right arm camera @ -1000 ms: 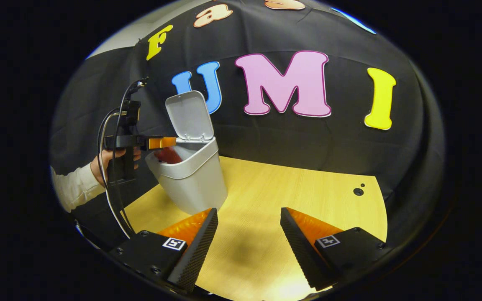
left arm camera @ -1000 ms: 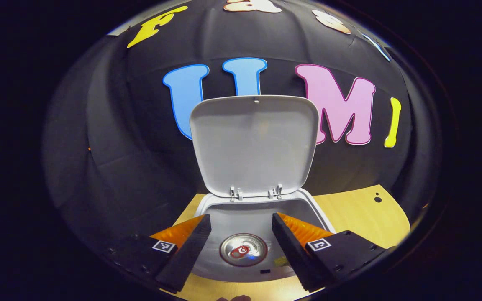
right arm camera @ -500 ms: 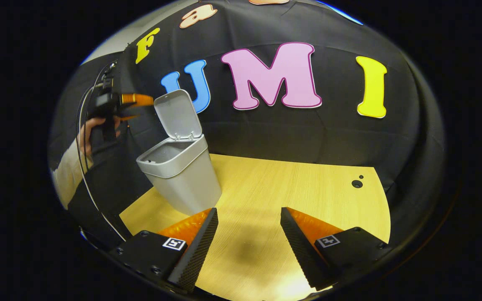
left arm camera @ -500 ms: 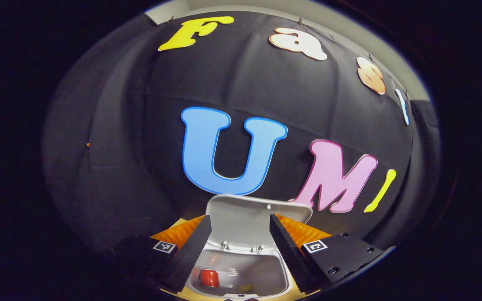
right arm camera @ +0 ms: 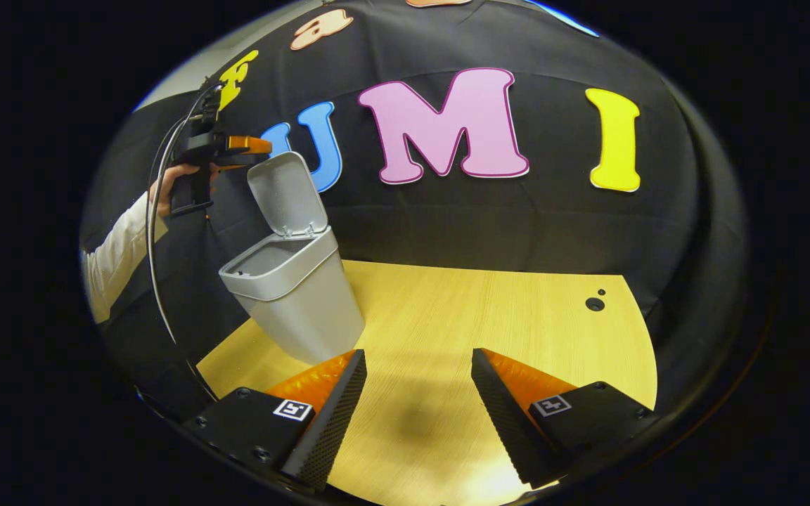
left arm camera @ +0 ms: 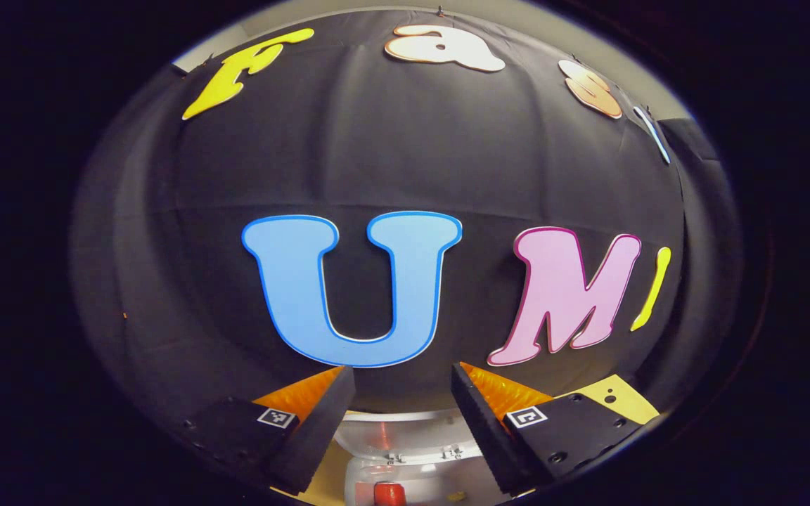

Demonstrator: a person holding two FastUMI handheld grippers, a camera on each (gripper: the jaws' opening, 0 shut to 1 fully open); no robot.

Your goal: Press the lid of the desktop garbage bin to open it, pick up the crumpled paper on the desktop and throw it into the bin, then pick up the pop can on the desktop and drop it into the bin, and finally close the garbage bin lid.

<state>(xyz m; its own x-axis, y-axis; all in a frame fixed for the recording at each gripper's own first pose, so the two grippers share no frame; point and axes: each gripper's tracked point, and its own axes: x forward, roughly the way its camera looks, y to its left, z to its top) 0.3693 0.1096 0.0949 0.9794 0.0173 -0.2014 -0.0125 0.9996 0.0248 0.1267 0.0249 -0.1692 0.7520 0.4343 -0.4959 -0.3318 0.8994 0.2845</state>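
Note:
The grey garbage bin (right arm camera: pixel 303 302) stands at the table's left end with its lid (right arm camera: pixel 284 191) raised upright. In the left gripper view the lid's top edge (left arm camera: pixel 405 443) lies just below my fingers, and a red pop can (left arm camera: pixel 389 494) sits down inside the bin. My left gripper (left arm camera: pixel 399 411) is open with nothing between its fingers. In the right gripper view the left gripper (right arm camera: pixel 259 146), held by a hand (right arm camera: pixel 178 176), hovers beside the lid's upper edge. My right gripper (right arm camera: pixel 415 407) stays open and low over the table, right of the bin.
The light wooden table (right arm camera: pixel 517 337) stretches to the right of the bin, with a small dark hole (right arm camera: pixel 594 303) near its far right corner. A cable (right arm camera: pixel 155 281) hangs down from the left gripper. A white sleeve (right arm camera: pixel 117 246) reaches in from the left.
The left gripper has risen from just over the bin's mouth to the level of the lid's top edge. The pop can now lies deeper in the bin. The right gripper has barely moved.

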